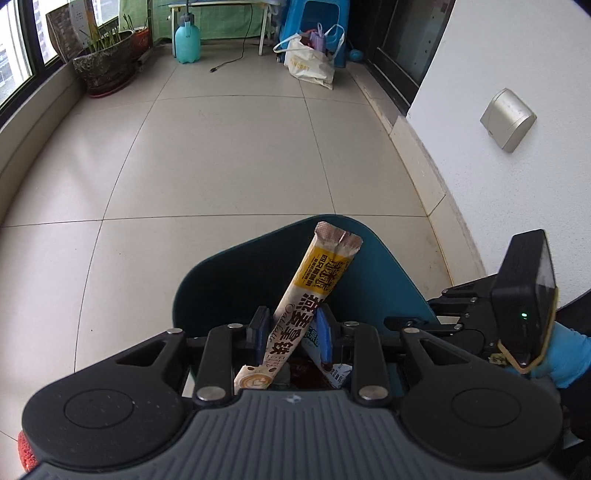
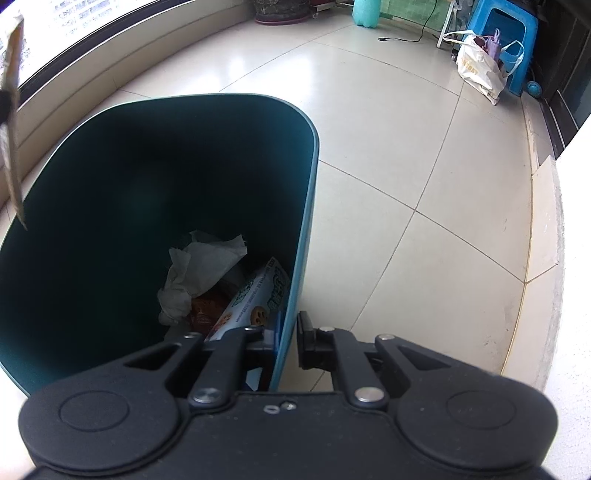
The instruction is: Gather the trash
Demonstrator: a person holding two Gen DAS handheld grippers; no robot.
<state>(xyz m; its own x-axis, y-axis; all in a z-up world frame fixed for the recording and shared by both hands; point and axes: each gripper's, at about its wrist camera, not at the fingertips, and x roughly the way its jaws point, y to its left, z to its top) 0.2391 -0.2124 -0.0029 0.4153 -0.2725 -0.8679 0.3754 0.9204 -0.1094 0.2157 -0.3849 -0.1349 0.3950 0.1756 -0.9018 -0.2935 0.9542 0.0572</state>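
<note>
My left gripper (image 1: 291, 332) is shut on a long cream and yellow oat latte sachet (image 1: 314, 291) and holds it upright over the open teal trash bin (image 1: 384, 280). The sachet's edge also shows at the far left of the right wrist view (image 2: 11, 122). My right gripper (image 2: 290, 336) is shut on the right wall of the bin (image 2: 299, 236), one finger inside and one outside. Inside the bin lie crumpled white tissue (image 2: 199, 273), a cookie box (image 2: 255, 299) and an orange wrapper (image 2: 207, 308).
The floor is beige tile. A white wall (image 1: 517, 74) with a grey socket cover (image 1: 508, 120) stands on the right. At the far end are a potted plant (image 1: 105, 64), a teal spray bottle (image 1: 187, 40), a blue stool (image 1: 317, 22), a white bag (image 1: 310, 62) and a cable.
</note>
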